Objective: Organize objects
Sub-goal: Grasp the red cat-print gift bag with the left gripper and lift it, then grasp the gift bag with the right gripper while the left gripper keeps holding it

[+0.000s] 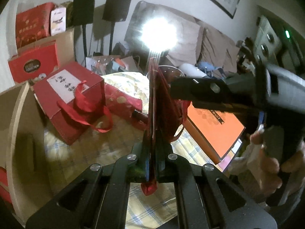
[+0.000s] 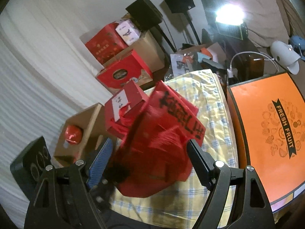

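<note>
Cluttered household quarters surround a worktop (image 2: 207,103) covered with a yellow and blue checked cloth. We note a bright lamp (image 1: 158,33) at the far side, glaring into both views, and two black speakers on stands (image 1: 83,7) against the far wall.

We find the left tool (image 1: 152,164) closed tight on a stack of red paper sheets (image 1: 156,103), seen edge-on in its own view and rising upright from between the closed jaws. In the right wrist view the same red sheets (image 2: 164,133) show black brush lettering and hang blurred above the checked cloth.

We find the right tool (image 2: 148,164) standing wide, its blue-padded finger (image 2: 99,164) on the left of the red sheets and its dark finger on the right; we cannot tell whether either pad touches the paper. From the left wrist view this right tool (image 1: 192,91) reaches in from the right, held by a hand (image 1: 266,164).

An orange box (image 2: 266,133) marked FRESH FRUIT lies on the right. A red gift box with ribbon handles (image 1: 74,99) sits to the left on the cloth. Near left stands an open cardboard box (image 2: 83,131) holding a red foil object (image 2: 73,134). More red cartons (image 2: 122,72) are stacked at the far left.
</note>
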Available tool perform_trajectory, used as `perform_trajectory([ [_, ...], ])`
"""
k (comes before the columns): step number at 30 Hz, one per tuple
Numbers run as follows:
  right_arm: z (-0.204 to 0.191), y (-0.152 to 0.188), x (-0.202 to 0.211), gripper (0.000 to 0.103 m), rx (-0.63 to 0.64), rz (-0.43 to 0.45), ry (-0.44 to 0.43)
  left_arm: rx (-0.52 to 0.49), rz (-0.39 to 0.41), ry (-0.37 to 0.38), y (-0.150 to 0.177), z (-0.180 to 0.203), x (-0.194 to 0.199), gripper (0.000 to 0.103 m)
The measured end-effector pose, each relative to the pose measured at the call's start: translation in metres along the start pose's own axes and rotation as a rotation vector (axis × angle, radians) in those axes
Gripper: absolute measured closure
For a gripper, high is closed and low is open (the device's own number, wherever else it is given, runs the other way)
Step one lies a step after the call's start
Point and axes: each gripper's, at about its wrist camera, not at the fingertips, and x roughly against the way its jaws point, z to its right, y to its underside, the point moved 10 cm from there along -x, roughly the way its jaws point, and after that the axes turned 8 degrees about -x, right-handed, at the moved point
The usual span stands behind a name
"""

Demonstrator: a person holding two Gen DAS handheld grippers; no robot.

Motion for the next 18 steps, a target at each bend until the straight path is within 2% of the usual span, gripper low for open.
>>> perform_trajectory([
  [6, 0.004, -0.001, -0.009, 0.022, 0.007, -0.033, 0.081, -0.044, -0.006, 0.037, 0.0, 0.023, -0.001, 0.097],
  [8, 0.011, 0.001, -0.011, 0.035, 0.011, -0.038, 0.114, -0.054, -0.014, 0.079, 0.001, 0.031, -0.001, 0.093],
  [9, 0.015, 0.003, -0.011, 0.039, 0.009, -0.044, 0.124, -0.047, -0.019, 0.102, 0.002, 0.033, 0.0, 0.084],
  [10, 0.018, 0.004, -0.011, 0.046, 0.006, -0.046, 0.128, -0.038, -0.023, 0.12, 0.003, 0.033, 0.0, 0.067],
  [11, 0.022, 0.006, -0.009, 0.047, -0.001, -0.045, 0.125, -0.02, -0.023, 0.145, 0.004, 0.033, 0.001, 0.056],
  [12, 0.026, 0.006, -0.007, 0.048, -0.009, -0.041, 0.119, 0.003, -0.017, 0.173, 0.004, 0.033, 0.003, 0.034],
  [13, 0.03, 0.007, -0.005, 0.055, -0.021, -0.042, 0.108, 0.031, -0.007, 0.205, 0.004, 0.031, 0.005, 0.024],
  [16, 0.046, 0.009, 0.001, 0.06, -0.047, -0.036, 0.122, 0.096, -0.007, 0.267, 0.005, 0.021, 0.008, 0.022],
  [18, 0.057, 0.011, 0.005, 0.062, -0.063, -0.035, 0.128, 0.119, -0.01, 0.242, 0.007, 0.008, 0.005, 0.015],
])
